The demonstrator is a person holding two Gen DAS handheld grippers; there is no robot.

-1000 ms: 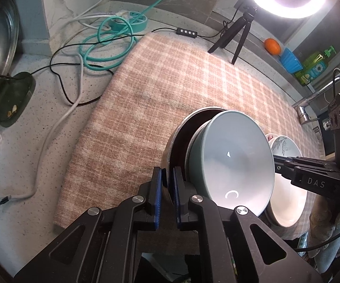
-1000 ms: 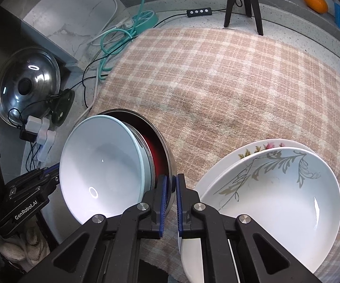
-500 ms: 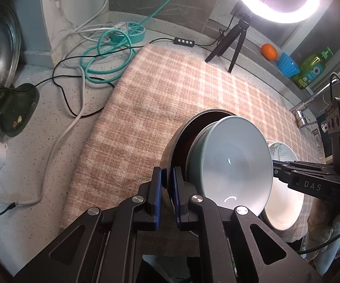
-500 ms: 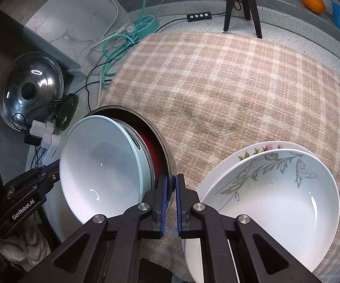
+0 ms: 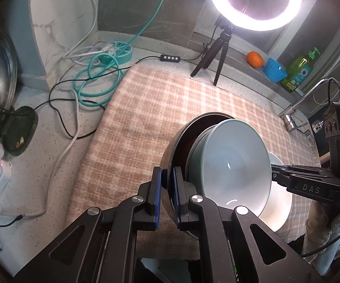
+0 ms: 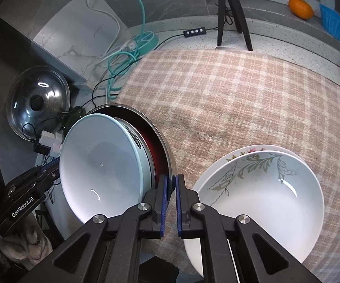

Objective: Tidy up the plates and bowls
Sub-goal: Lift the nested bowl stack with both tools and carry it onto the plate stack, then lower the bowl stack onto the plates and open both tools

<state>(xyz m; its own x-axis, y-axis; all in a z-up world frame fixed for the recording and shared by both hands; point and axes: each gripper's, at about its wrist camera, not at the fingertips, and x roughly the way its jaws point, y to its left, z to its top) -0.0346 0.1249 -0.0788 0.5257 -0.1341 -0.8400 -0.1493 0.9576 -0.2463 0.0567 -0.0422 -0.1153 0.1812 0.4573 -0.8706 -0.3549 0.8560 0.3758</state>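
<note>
A metal bowl with a dark red inside (image 5: pixel 184 132) (image 6: pixel 155 136) is held in the air, tilted, with a pale teal bowl (image 5: pixel 236 167) (image 6: pixel 101 165) nested in it. My left gripper (image 5: pixel 168 195) is shut on the metal bowl's rim on one side. My right gripper (image 6: pixel 172 202) is shut on the rim on the opposite side. Two stacked white floral plates (image 6: pixel 259 188) lie on the checked cloth (image 6: pixel 229 94) to the right of the right gripper; their edge shows in the left wrist view (image 5: pixel 281 210).
A ring light on a tripod (image 5: pixel 219 54) stands at the cloth's far edge. Teal and white cables (image 5: pixel 96 77) and a pot lid (image 6: pixel 37 101) lie to the left. An orange (image 5: pixel 254 59), blue cup (image 5: pixel 275 69), soap bottle (image 5: pixel 299 70) and faucet (image 5: pixel 297 108) are at the right.
Both grippers have lifted the nested bowls higher above the cloth and moved them slightly; the plates have stayed in place.
</note>
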